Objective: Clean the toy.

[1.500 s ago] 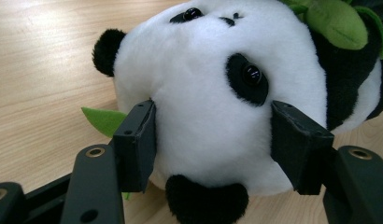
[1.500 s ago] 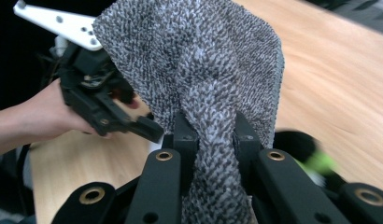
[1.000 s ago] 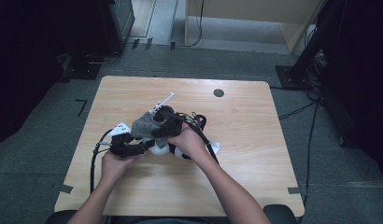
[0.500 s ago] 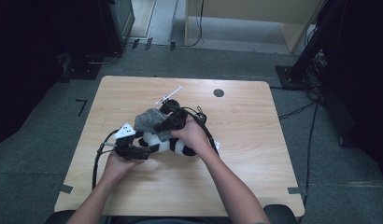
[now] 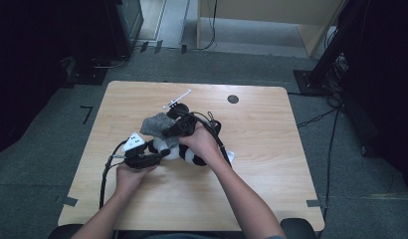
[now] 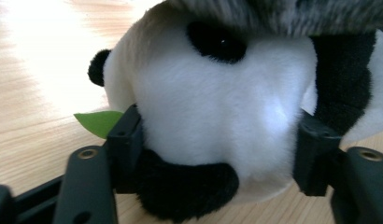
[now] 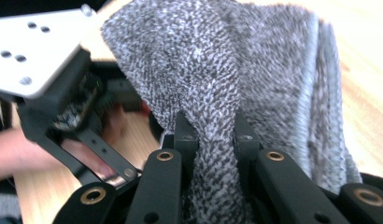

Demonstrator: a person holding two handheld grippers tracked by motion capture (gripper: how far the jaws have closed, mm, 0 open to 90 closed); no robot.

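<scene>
- Left gripper (image 6: pixel 213 154), rising from the bottom of the left gripper view, part-way open with both pads pressed into the white head of the panda plush toy (image 6: pixel 213 116); jaws just closed in on it again after a brief spreading, toy between them.
- Right gripper (image 7: pixel 210 135), at lower centre of the right gripper view, pinched nearly shut on a fold of the grey knit cloth (image 7: pixel 236 70), rest of the fabric draped up and over toward the top of the frame.
- In the high view, toy (image 5: pixel 184 152) at centre of the wooden table (image 5: pixel 271 149), cloth (image 5: pixel 156 124) just up and left of it, touching and partly over it.
- Likely light and very soft, both: stuffing yields under the pads, so a wide, deep bite across head or body probably safest.
- Cloth limp and stretchy, apt to slide out; best taken by a bunched fold or hem.
- Green leaf tag (image 6: pixel 98 122) at left: too flimsy for a hold.
</scene>
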